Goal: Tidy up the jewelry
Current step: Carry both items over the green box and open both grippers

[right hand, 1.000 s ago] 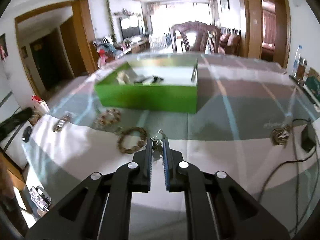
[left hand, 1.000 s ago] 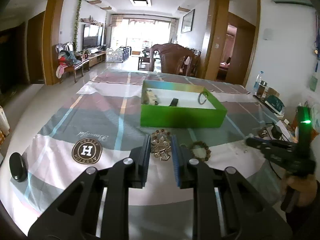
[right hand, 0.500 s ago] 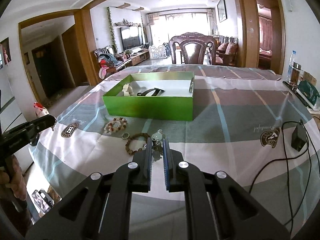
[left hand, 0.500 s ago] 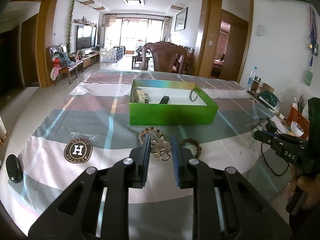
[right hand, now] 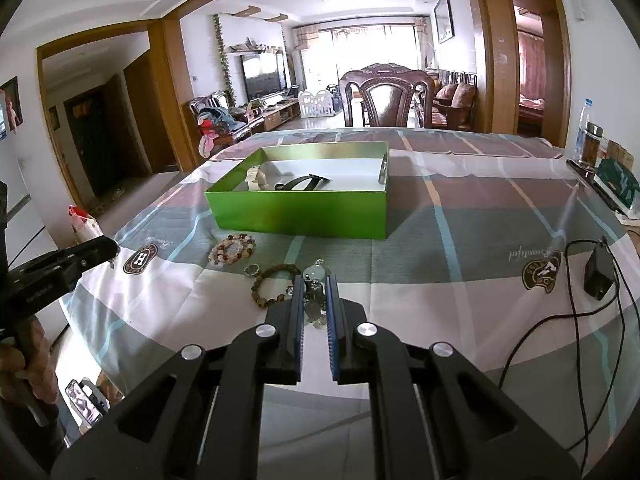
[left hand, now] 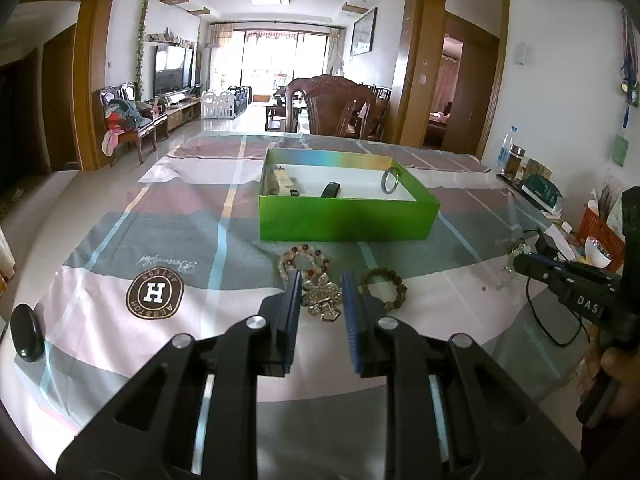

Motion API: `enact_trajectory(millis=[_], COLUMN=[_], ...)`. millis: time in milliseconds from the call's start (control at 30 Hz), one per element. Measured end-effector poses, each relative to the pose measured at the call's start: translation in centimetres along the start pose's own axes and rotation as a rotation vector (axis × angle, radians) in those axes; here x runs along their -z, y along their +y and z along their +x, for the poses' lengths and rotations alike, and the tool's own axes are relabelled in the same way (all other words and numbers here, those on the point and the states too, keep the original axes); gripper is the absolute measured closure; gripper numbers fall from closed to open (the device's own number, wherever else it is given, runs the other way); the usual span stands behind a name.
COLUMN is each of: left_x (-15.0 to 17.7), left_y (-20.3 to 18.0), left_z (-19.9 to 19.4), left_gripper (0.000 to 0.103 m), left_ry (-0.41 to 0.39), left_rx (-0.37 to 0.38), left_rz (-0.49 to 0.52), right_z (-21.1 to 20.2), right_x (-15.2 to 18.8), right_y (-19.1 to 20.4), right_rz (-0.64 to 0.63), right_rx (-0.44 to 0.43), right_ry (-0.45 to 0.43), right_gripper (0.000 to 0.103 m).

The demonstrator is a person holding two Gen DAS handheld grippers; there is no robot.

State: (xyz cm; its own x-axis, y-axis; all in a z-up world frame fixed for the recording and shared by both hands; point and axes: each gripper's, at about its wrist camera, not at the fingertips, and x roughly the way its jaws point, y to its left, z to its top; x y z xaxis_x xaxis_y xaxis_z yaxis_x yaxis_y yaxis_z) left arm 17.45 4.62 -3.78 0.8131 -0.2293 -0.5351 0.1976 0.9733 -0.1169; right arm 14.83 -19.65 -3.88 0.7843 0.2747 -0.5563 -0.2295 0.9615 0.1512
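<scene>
1. Left gripper [left hand: 321,292]: black plastic arms w/ blue ribbed pads, closed on a brooch [left hand: 322,298], a silver-gold flower shape w/ pearly petals, held between the tips above the cloth.
2. Right gripper [right hand: 315,294]: same build, jaws nearly together, pinching a pendant [right hand: 313,280] of clear glassy beads on metal links, tips over the cloth near the table's front edge.
3. Box [left hand: 344,222]: green card, rectangular, shallow, open top, shiny rainbow inner wall, white floor; at table centre, far from both tools.
4. In box: beige watch [left hand: 281,182] at left, black strap [left hand: 331,189] in middle, metal bangle [left hand: 390,181] leaning on right wall.
5. Loose on cloth, near side of box: mixed-colour bead bracelet [right hand: 232,249], round glossy beads, to the left; brown wood-bead bracelet [right hand: 272,285], rough, just left of right tool; small ring [right hand: 252,269] between them.
6. Tablecloth [right hand: 460,240]: soft, wide plaid in grey, pink, white w/ thin blue lines, round logo patches.
7. Black adapter [right hand: 598,270] w/ thin cable at far right of cloth.
</scene>
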Motion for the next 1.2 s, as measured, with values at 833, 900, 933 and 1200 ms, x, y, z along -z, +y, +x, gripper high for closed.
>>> enact_trajectory(millis=[833,900,933,1200], left_x=[-14.1,-16.0,-17.0,-20.6], left_y=[-0.9,-1.0,-0.9,-0.8], left_z=[5.3,6.9,8.0,21.7], left_gripper=[0.082,0.082,0.082,0.082], left_ry=[-0.095,-0.086,-0.076,0.138], left_rx=[0.027,0.026,0.019,0.014], left_rz=[0.075,0.072,0.070,0.052], right_z=[2.0,3.5,4.9,16.5], right_x=[-12.8,-14.8,-15.9,-19.9], right_y=[0.4,-0.2,-0.4,-2.3], right_rz=[-0.087,-0.069,-0.062,0.002], right_rx=[-0.062,-0.084,-0.084,-0.095], right_ry=[-0.154,-0.153,-0.144,-0.003], right_gripper=[0.093,0.093,0.093,0.093])
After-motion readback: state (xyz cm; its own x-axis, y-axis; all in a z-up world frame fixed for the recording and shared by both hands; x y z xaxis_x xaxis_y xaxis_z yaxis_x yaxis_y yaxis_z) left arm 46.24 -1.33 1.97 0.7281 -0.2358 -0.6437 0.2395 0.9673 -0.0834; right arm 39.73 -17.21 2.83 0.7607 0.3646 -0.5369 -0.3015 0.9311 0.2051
